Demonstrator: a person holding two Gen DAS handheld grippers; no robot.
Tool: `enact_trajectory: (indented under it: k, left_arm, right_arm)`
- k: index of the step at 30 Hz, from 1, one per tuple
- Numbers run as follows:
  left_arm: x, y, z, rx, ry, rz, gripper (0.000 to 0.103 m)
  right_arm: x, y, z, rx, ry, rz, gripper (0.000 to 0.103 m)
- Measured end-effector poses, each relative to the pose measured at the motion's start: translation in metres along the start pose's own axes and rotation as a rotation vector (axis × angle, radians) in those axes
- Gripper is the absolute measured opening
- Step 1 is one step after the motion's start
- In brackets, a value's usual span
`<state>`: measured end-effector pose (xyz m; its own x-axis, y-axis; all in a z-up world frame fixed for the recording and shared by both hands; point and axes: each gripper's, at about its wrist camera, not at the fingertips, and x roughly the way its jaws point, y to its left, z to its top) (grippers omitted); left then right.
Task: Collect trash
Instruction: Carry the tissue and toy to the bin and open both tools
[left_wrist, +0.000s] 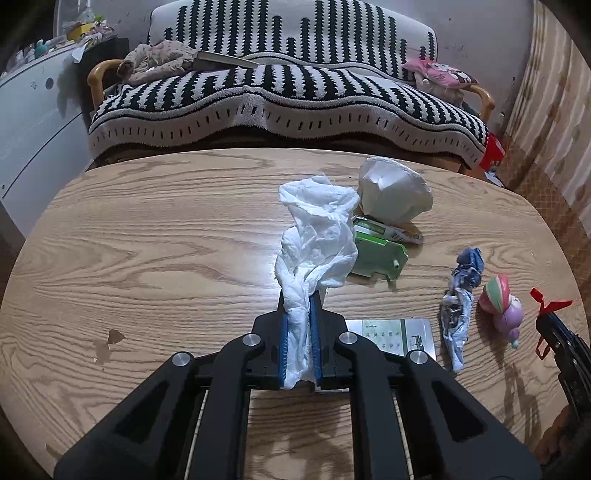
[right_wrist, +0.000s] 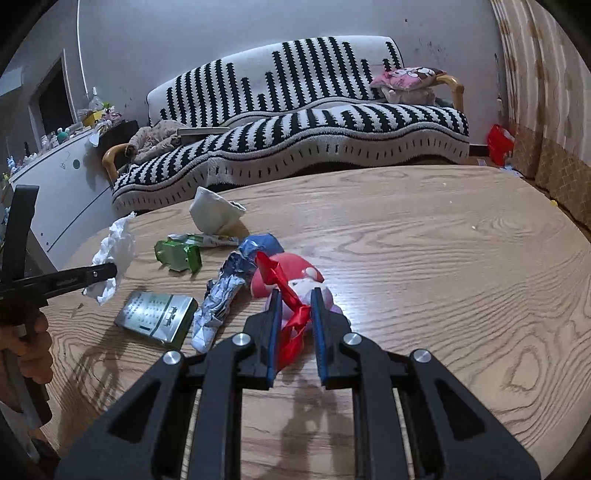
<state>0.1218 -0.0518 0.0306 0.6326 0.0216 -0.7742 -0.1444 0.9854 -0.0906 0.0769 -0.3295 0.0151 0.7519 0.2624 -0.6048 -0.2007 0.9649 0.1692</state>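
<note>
Left gripper (left_wrist: 298, 295) is clamped tight on a crumpled white tissue (left_wrist: 317, 236), the wad squeezed between the blue pads and blooming up toward twelve o'clock, clear of the wooden table (left_wrist: 147, 240); that's featherlight, soft stuff, it crushes rather than slips, so a pinch anywhere on the bunched stem looks secure; over on the right, the right gripper (right_wrist: 294, 295) is pinching a red ribbon (right_wrist: 291, 306), limp and slick, its loops trailing up to eleven o'clock over the pink plush toy (right_wrist: 295, 284) that sits on the table just beyond the fingertips; a satin strip like that could slide through, so the knotted bunch is the place to hold it; outward from the left gripper, at one o'clock, a flattened green carton (left_wrist: 376, 254) lies touching a crushed white paper cup (left_wrist: 395, 194) behind it, both light but springy, best taken across a folded edge; at three o'clock a twisted blue-and-white wrapper (left_wrist: 460, 306) lies long and crinkly, probably easiest nipped at its narrow middle; just beside the fingers, a flat printed card (left_wrist: 399, 334) lies flush to the wood, likely the awkward one to lift; striped sofa (left_wrist: 295, 92) beyond.
</note>
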Motion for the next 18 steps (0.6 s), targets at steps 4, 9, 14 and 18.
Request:
enact_trajectory:
  k: [4, 9, 14, 18]
  left_arm:
    - [-0.001, 0.0, 0.0, 0.0, 0.001, -0.001, 0.009]
    - [-0.015, -0.003, 0.001, 0.008, -0.013, -0.03, 0.009]
    - [-0.055, -0.03, -0.018, 0.002, -0.043, -0.132, 0.009]
    - [-0.093, -0.098, -0.065, 0.074, 0.006, -0.304, 0.01]
  right_arm:
    - [0.002, -0.001, -0.001, 0.005, 0.008, -0.001, 0.016]
    - [-0.001, -0.006, 0.001, 0.058, 0.023, 0.041, 0.016]
    - [-0.032, -0.029, 0.002, 0.189, -0.043, 0.04, 0.016]
    - [-0.089, -0.071, -0.018, 0.329, -0.123, 0.018, 0.016]
